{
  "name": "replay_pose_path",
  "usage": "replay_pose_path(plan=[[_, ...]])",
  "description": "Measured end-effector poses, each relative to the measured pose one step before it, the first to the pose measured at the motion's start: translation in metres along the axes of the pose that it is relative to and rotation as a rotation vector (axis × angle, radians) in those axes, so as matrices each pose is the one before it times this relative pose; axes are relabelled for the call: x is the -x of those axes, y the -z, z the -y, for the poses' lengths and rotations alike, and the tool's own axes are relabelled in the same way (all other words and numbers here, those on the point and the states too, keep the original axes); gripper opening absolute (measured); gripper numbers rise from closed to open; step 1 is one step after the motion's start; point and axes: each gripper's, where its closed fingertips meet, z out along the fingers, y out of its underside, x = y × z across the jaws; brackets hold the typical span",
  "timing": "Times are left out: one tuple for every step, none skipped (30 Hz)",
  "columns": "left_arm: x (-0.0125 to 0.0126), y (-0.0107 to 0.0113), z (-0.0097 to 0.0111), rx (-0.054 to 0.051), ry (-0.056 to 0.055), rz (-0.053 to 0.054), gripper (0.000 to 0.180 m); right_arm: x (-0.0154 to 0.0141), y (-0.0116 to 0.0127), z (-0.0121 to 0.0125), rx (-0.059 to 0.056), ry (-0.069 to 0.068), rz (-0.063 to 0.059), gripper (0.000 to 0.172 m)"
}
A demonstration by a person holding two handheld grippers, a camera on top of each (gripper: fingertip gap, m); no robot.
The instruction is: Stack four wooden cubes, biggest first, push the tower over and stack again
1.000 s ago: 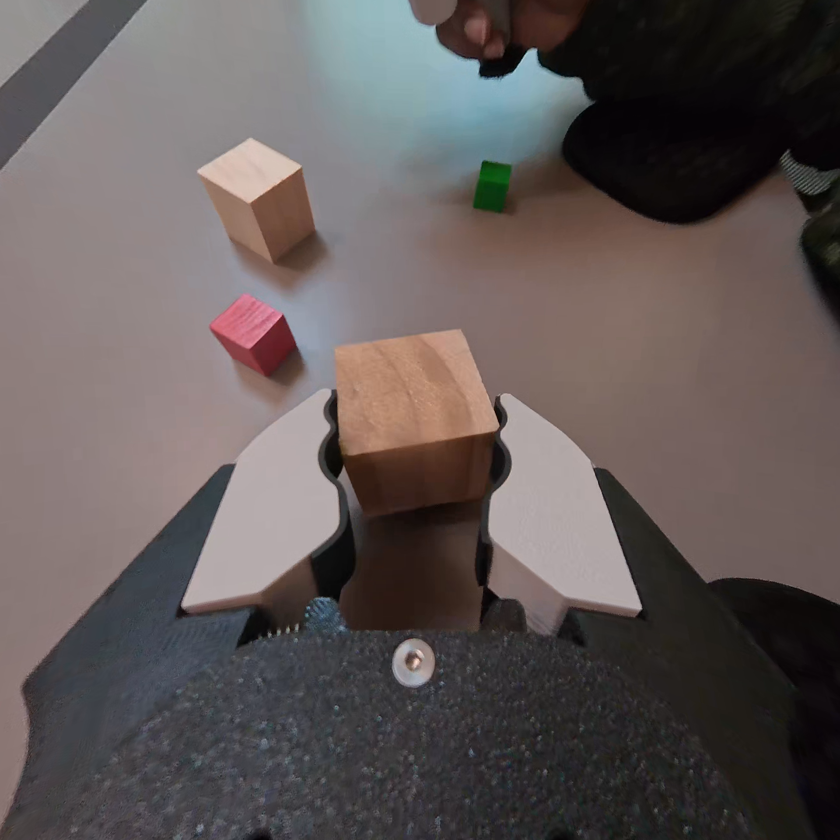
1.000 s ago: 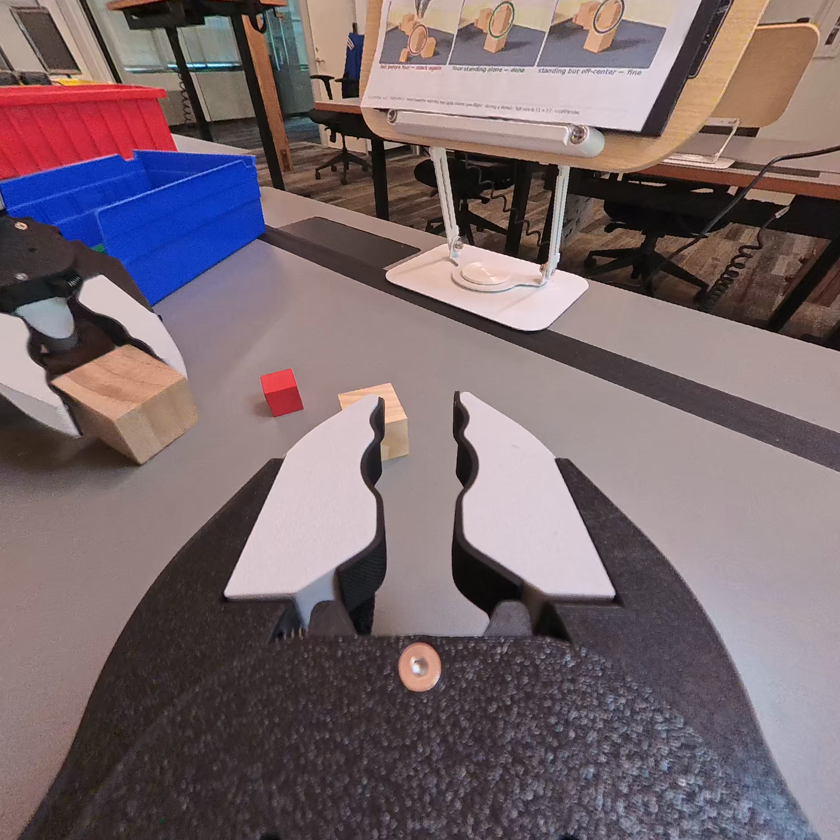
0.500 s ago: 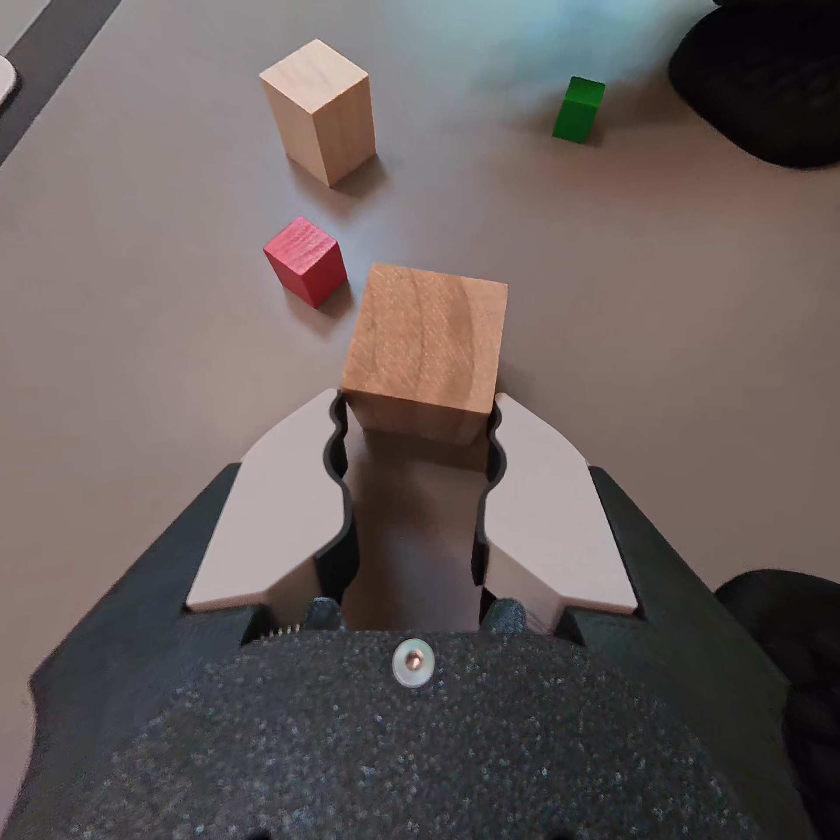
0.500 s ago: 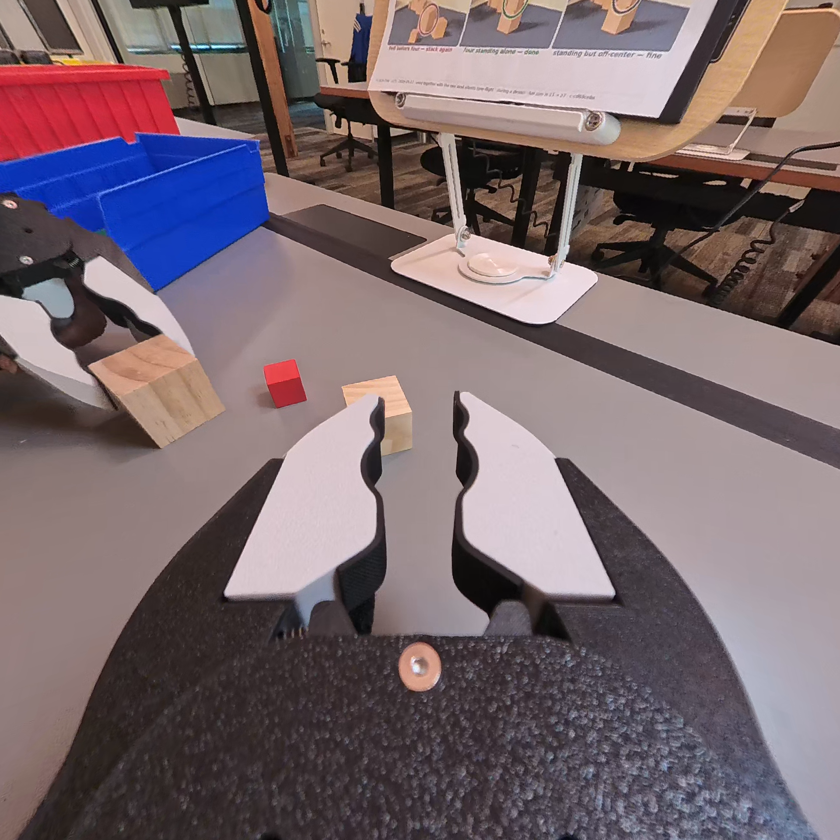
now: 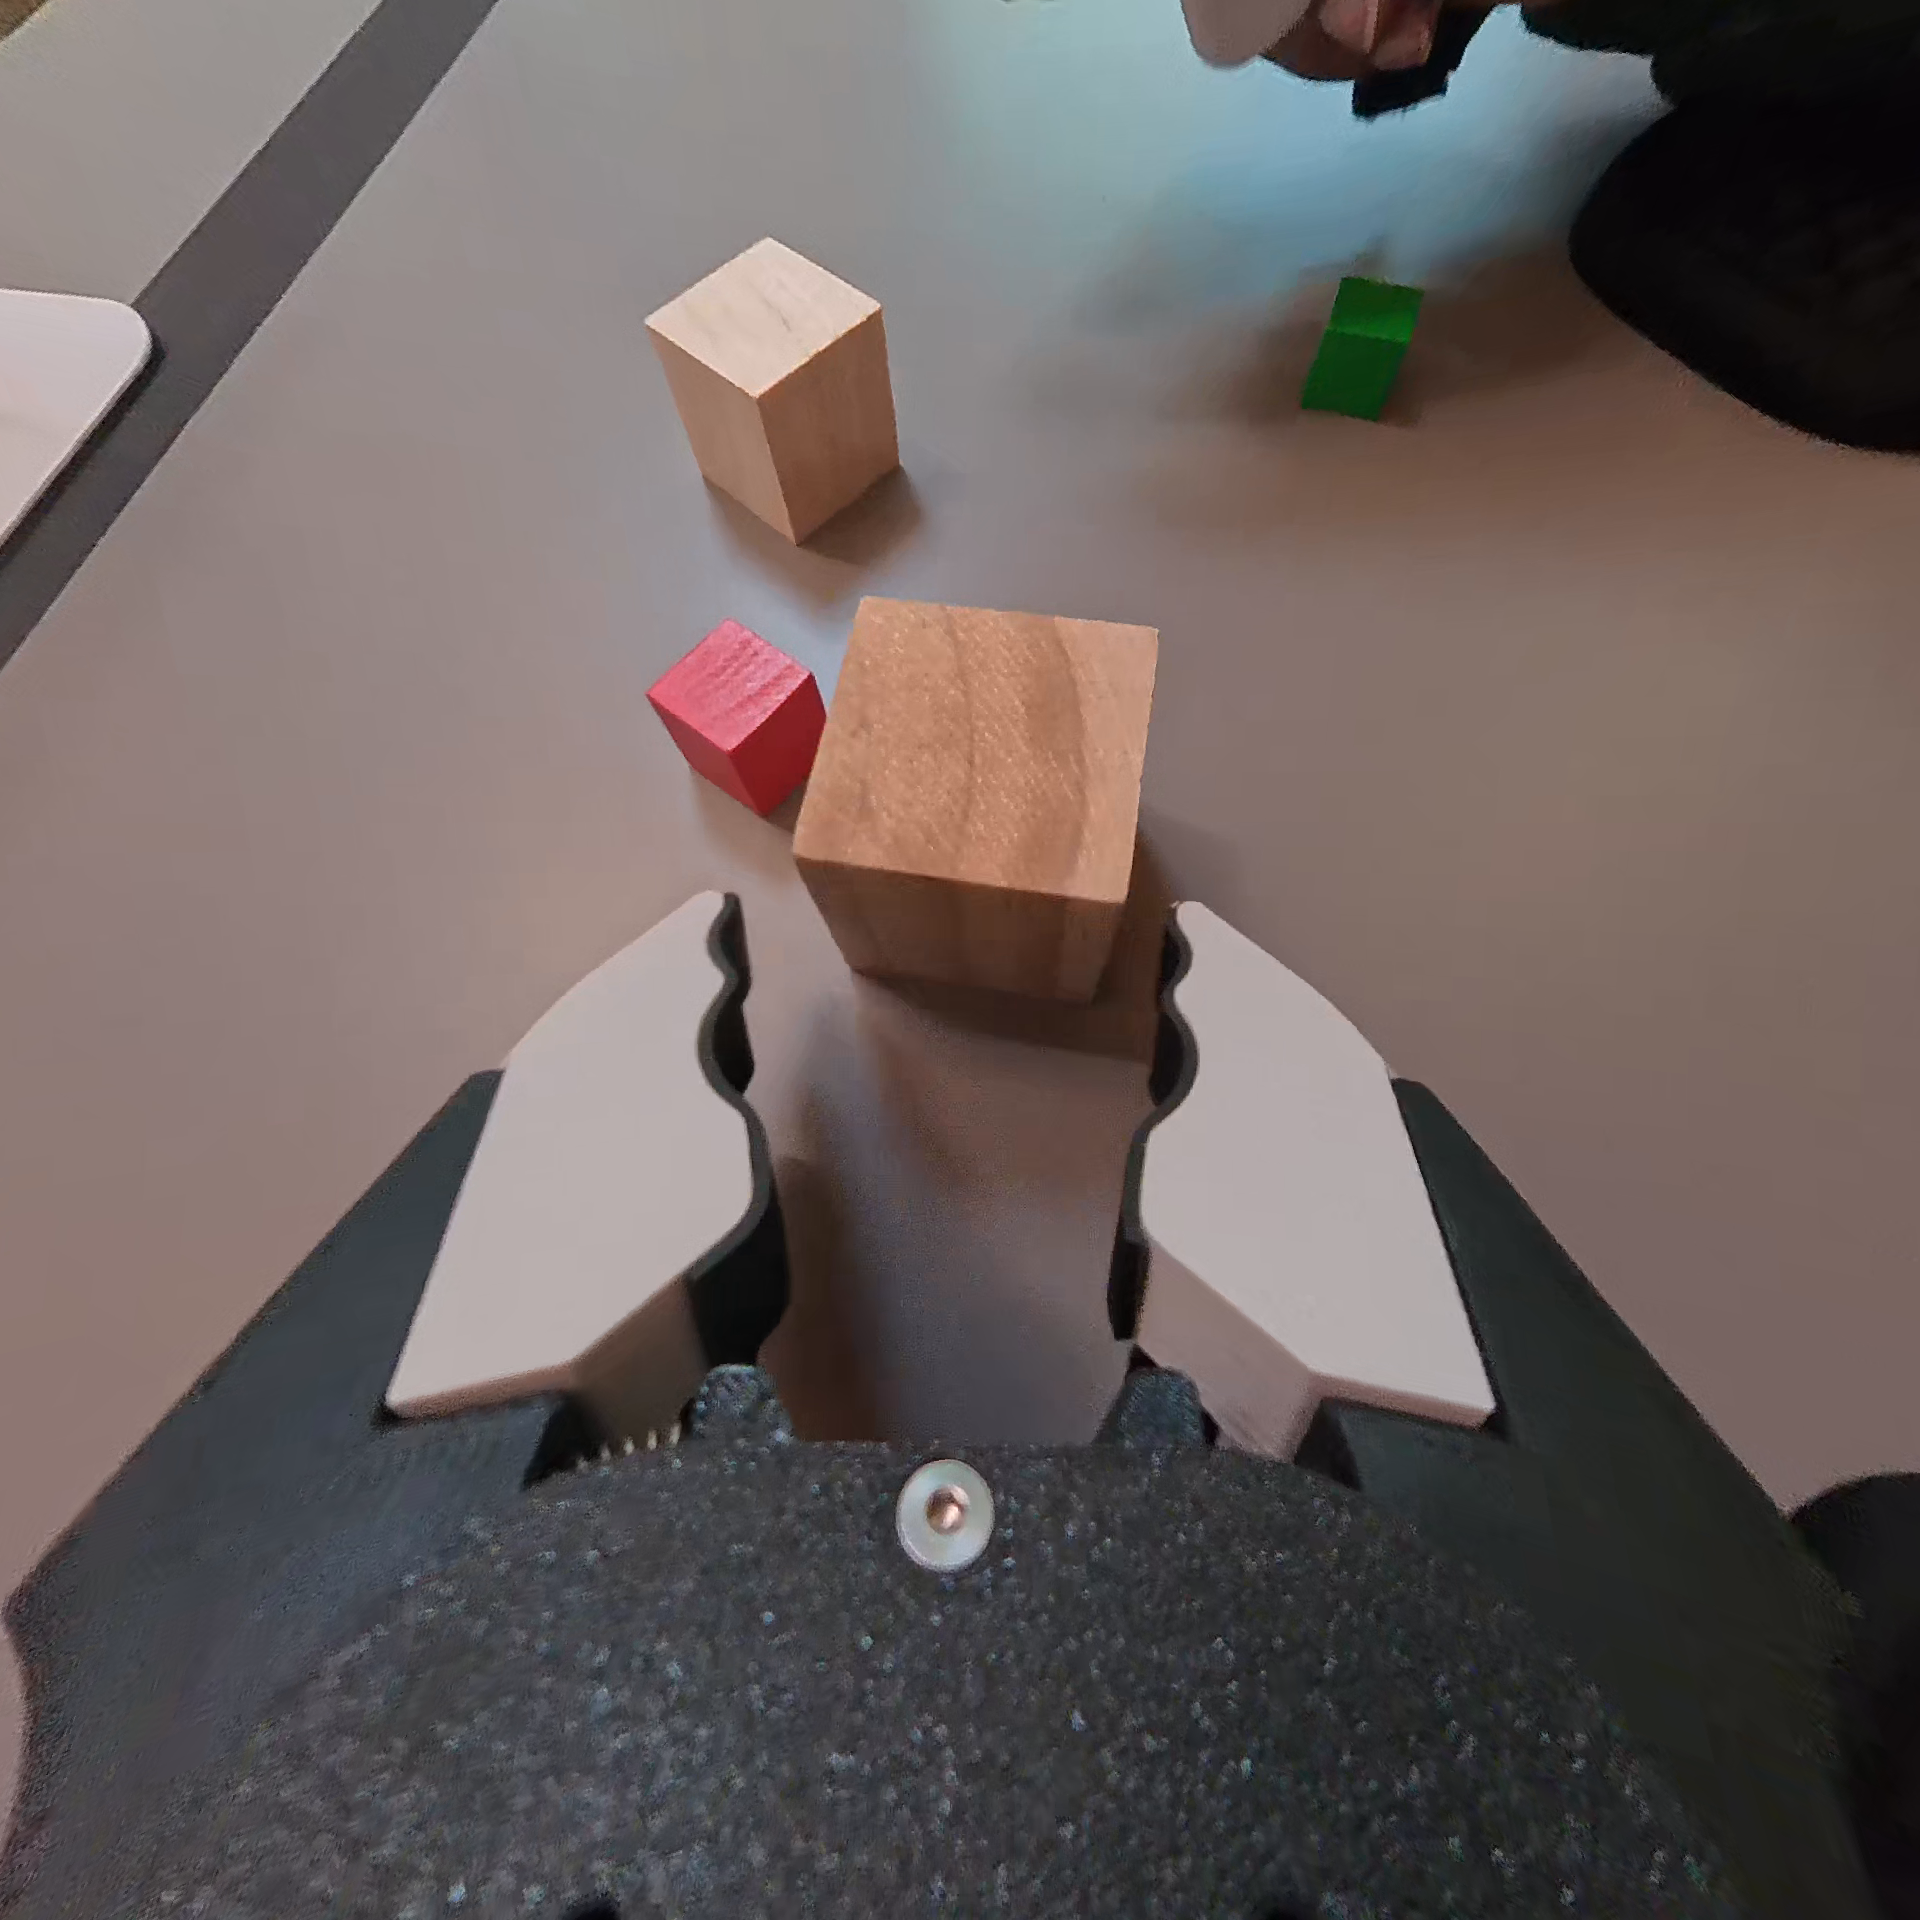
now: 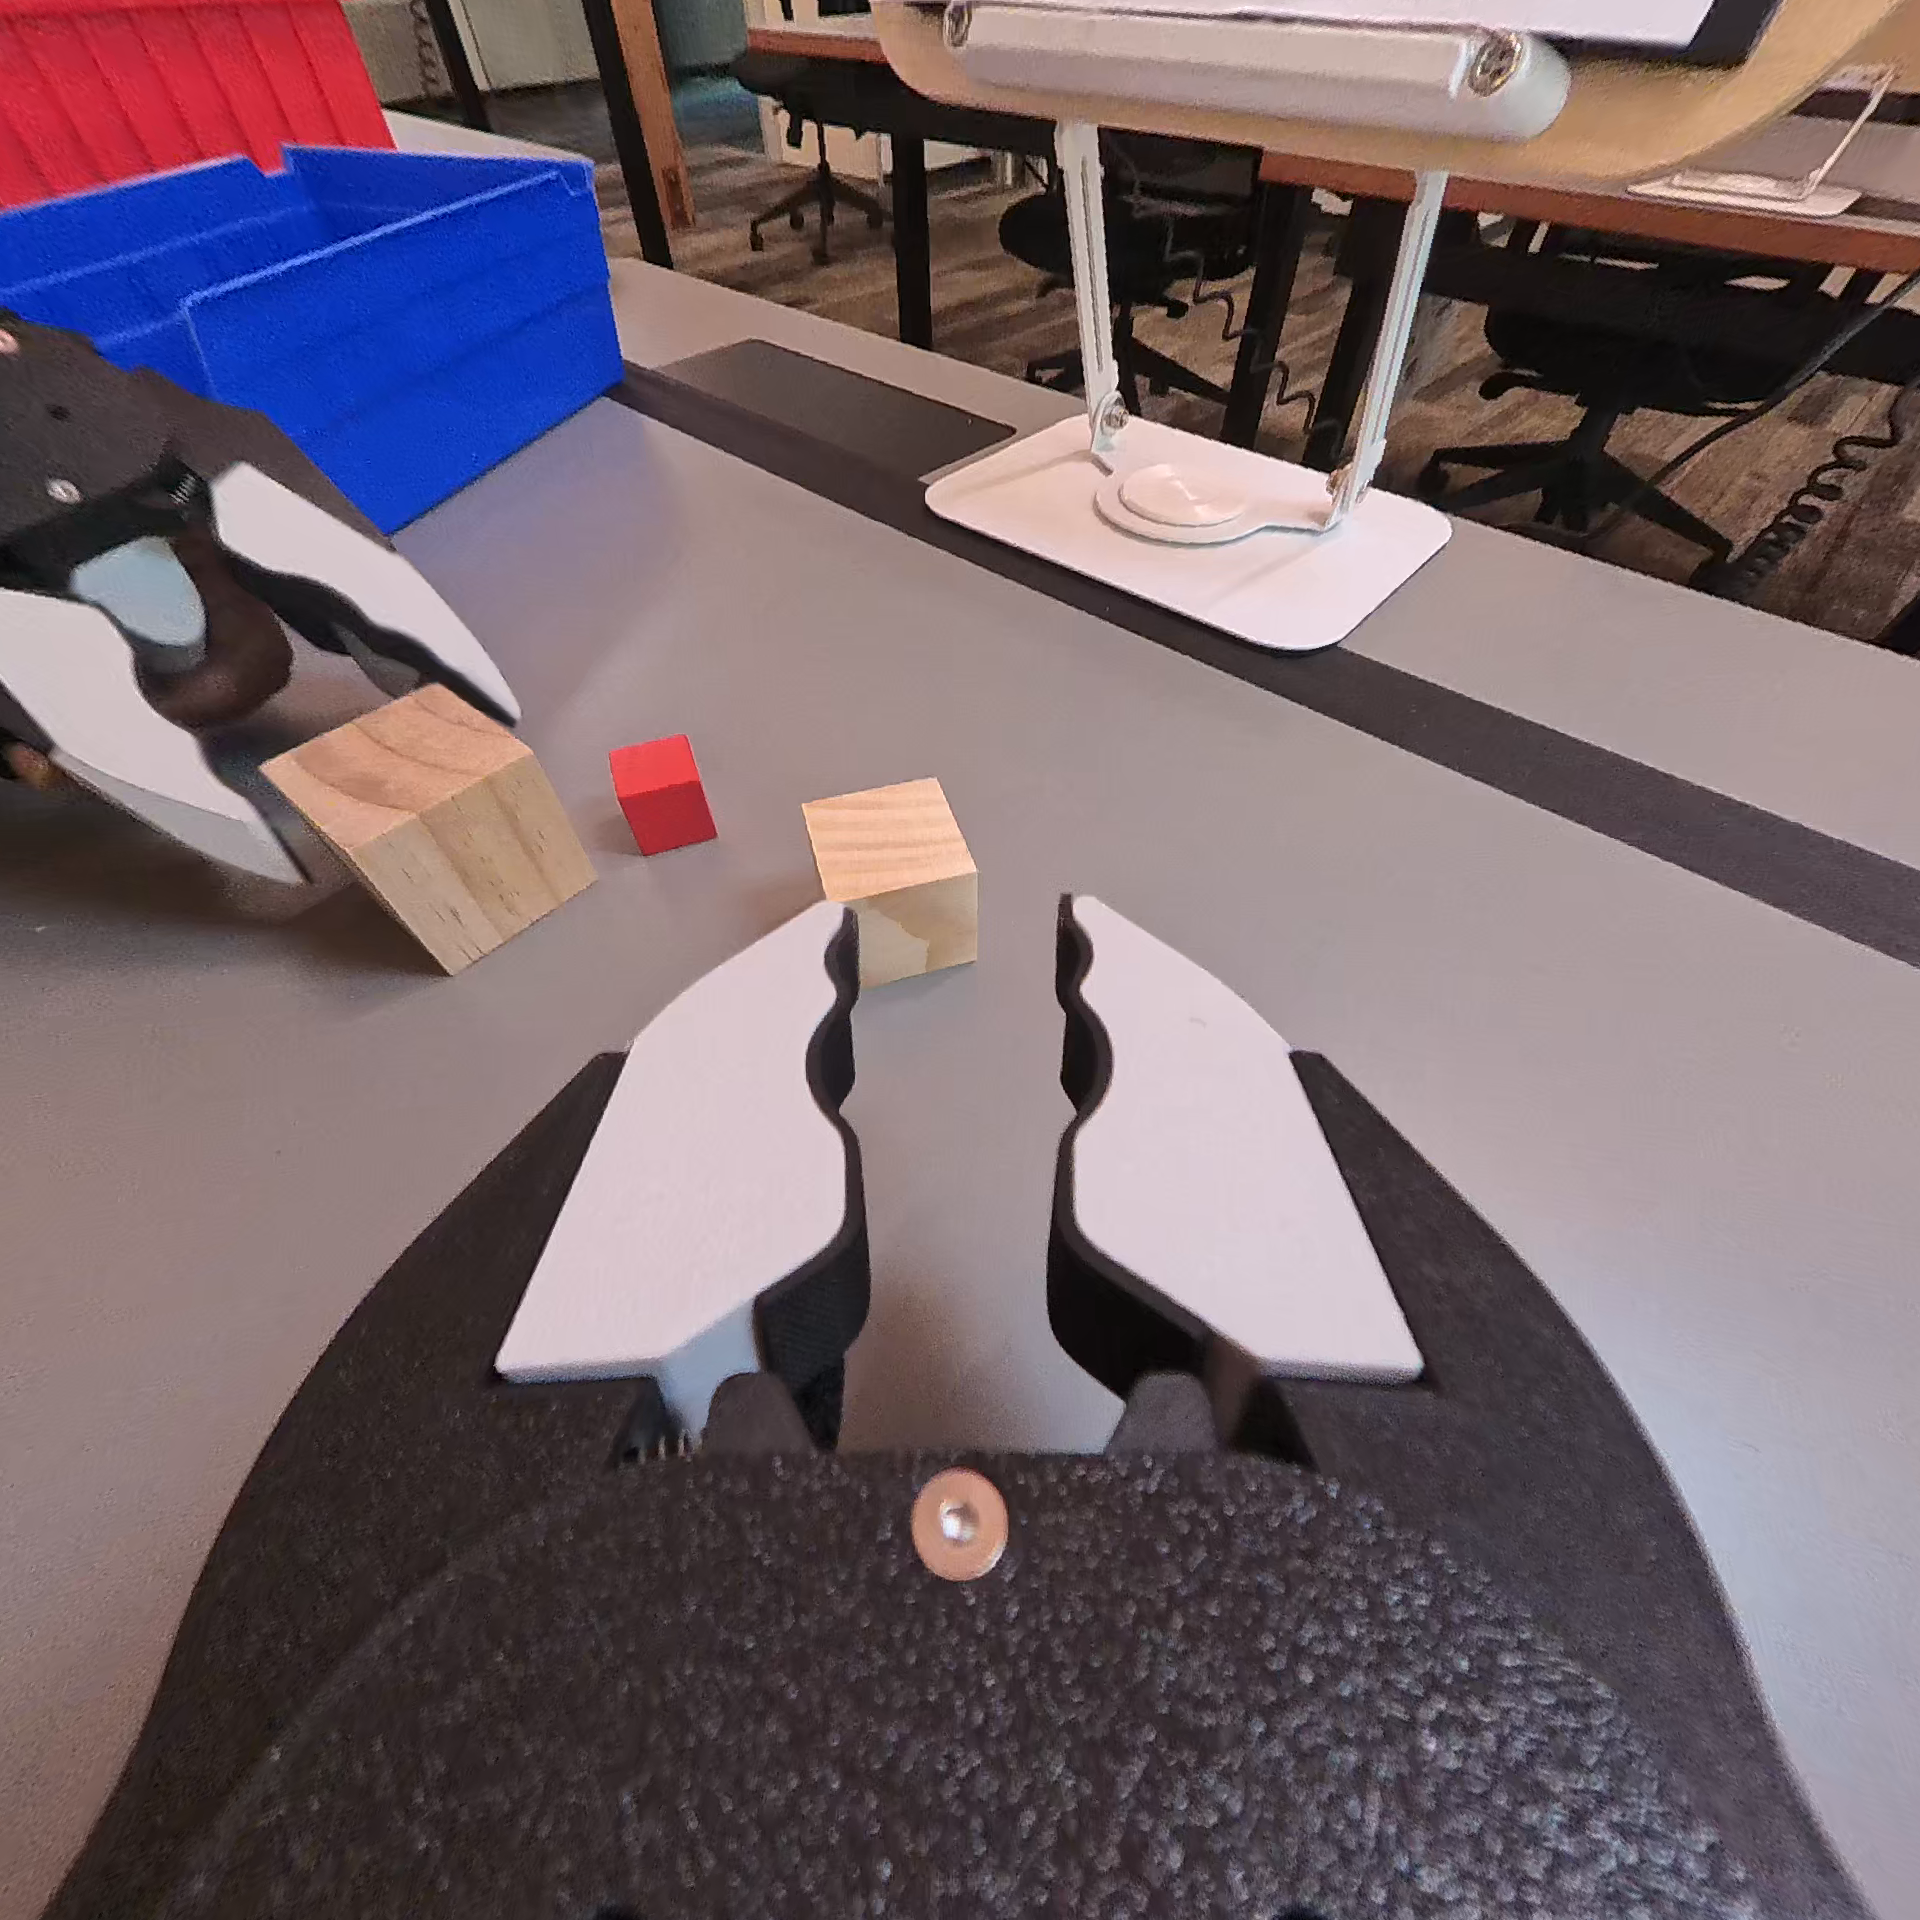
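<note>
Your left hand-held gripper (image 5: 951, 925) stands released, pads clear of the big wooden block (image 5: 977, 790) on the tabletop (image 5: 1455, 727), a red cube (image 5: 738, 712) just beside it. Your right hand-held gripper (image 6: 956, 925) is parted on air, near the pale wooden block (image 6: 894, 873).

An office workroom: a grey desk (image 6: 1455, 935) with blue bins (image 6: 395, 312) at far left, office chairs (image 6: 1579, 395) and wooden desks (image 6: 1610, 208) on carpet beyond.
</note>
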Motion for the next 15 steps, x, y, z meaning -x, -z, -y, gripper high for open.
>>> replay_pose_path(plan=[[0.00090, 0.00492, 0.00169, -0.0202, 0.0251, -0.0018, 0.077, 0.00035, -0.00079, -0.00145, 0.0063, 0.0022, 0.0011, 0.038], [0.00283, 0.00586, 0.00306, -0.0276, 0.0199, 0.0107, 0.078, 0.00072, -0.00079, -0.00132, 0.0062, 0.0021, 0.0028, 0.038], [0.00296, 0.00592, 0.00386, -0.0287, 0.0105, 0.0155, 0.077, 0.00090, -0.00097, -0.00122, 0.0070, 0.0012, 0.0039, 0.039], [0.00220, 0.00534, 0.00463, -0.0266, 0.0056, 0.0132, 0.077, 0.00114, -0.00129, -0.00144, 0.0082, 0.0003, 0.0051, 0.040], [0.00159, 0.00432, 0.00543, -0.0268, 0.0017, 0.0126, 0.076, 0.00117, -0.00193, -0.00162, 0.0094, 0.0012, 0.0050, 0.041], [0.00108, 0.00333, 0.00542, -0.0241, -0.0026, 0.0117, 0.075, 0.00090, -0.00250, -0.00172, 0.0106, 0.0046, 0.0023, 0.041], [0.00109, 0.00240, 0.00493, -0.0198, -0.0062, 0.0127, 0.073, 0.00025, -0.00312, -0.00195, 0.0137, 0.0093, -0.0018, 0.042], [0.00158, 0.00191, 0.00522, -0.0232, -0.0049, 0.0154, 0.070, -0.00037, -0.00362, -0.00174, 0.0167, 0.0129, -0.0048, 0.044], [0.00146, 0.00152, 0.00518, -0.0262, 0.0018, 0.0112, 0.068, -0.00049, -0.00375, -0.00123, 0.0163, 0.0128, -0.0045, 0.046], [0.00080, 0.00112, 0.00421, -0.0234, 0.0090, 0.0039, 0.067, -0.00027, -0.00381, -0.00071, 0.0155, 0.0095, -0.0017, 0.050], [0.00112, 0.00092, 0.00299, -0.0187, 0.0107, 0.0049, 0.067, -0.00032, -0.00369, -0.00010, 0.0127, 0.0066, -0.0005, 0.052], [0.00125, 0.00084, 0.00239, -0.0173, 0.0070, 0.0058, 0.067, -0.00024, -0.00310, 0.00069, 0.0066, 0.0056, 0.0003, 0.053], [0.00065, 0.00070, 0.00184, -0.0161, 0.0049, 0.0038, 0.066, 0.00028, -0.00294, 0.00095, 0.0045, 0.0040, 0.0032, 0.053], [0.00080, 0.00050, 0.00120, -0.0101, 0.0029, 0.0050, 0.066, 0.00075, -0.00301, 0.00077, 0.0071, 0.0027, 0.0055, 0.054], [0.00113, 0.00027, 0.00080, -0.0063, -0.0014, 0.0092, 0.066, 0.00074, -0.00307, 0.00024, 0.0100, 0.0038, 0.0052, 0.055]])
